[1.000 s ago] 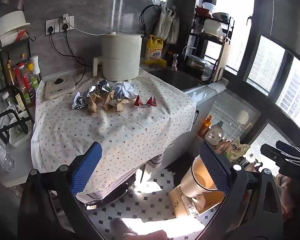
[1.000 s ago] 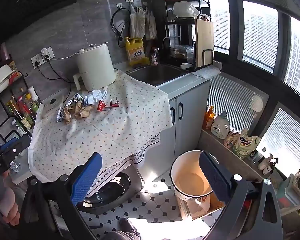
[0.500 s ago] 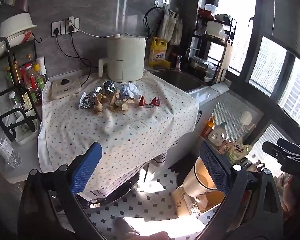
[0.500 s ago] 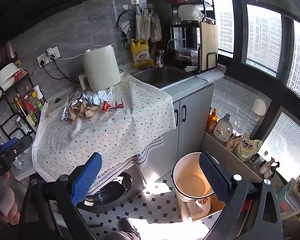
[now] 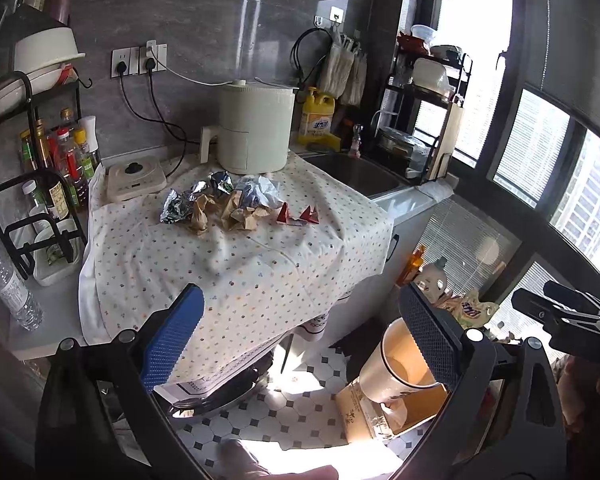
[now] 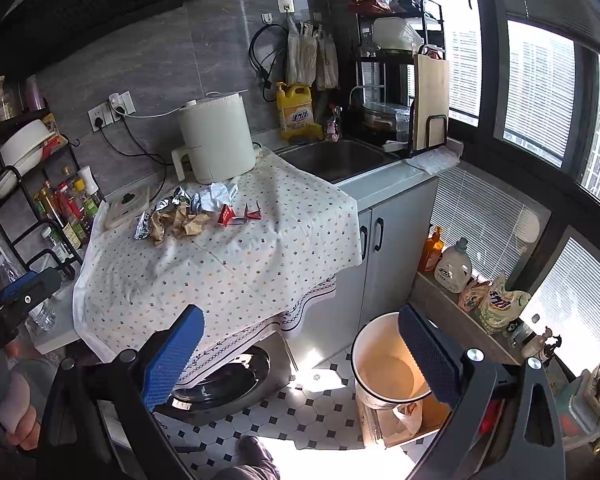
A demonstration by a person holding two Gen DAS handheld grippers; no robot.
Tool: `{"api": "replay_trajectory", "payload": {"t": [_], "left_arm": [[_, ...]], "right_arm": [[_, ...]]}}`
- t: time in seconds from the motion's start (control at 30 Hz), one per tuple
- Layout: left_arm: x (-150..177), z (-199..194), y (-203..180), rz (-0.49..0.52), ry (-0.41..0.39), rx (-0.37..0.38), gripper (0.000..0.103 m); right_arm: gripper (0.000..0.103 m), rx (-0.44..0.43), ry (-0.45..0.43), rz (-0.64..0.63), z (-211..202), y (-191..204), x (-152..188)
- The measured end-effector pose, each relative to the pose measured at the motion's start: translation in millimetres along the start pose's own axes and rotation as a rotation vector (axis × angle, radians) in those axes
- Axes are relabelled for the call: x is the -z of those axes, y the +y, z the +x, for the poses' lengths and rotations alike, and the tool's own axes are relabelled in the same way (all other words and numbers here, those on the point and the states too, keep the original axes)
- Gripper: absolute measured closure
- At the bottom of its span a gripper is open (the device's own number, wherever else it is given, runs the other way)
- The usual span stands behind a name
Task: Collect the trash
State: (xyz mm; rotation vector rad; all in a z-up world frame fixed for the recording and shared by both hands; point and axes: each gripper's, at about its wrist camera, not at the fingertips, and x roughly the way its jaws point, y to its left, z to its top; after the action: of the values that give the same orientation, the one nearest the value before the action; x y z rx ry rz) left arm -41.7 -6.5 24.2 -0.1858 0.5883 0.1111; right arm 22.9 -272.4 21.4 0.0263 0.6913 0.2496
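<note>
We held both tongs, left tongs [image 5: 298,340] and right tongs [image 6: 300,354], wide and empty. The crumpled foil, brown paper and red wrapper trash [image 5: 236,206] lay well ahead on the cloth-covered worktop [image 5: 240,272]. Best approach low, pinching one loose piece.
</note>
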Motion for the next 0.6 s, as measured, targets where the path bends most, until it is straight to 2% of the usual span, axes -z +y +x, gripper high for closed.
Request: {"api": "replay_trajectory", "payload": {"t": [0.6], "left_arm": [[6.1,-5.4,-7.5,0.001,0.000,0.007,0.006]], "right_arm": [[0.008,0.008,0.003,0.008,-4.7,-9.5,4.0]]}}
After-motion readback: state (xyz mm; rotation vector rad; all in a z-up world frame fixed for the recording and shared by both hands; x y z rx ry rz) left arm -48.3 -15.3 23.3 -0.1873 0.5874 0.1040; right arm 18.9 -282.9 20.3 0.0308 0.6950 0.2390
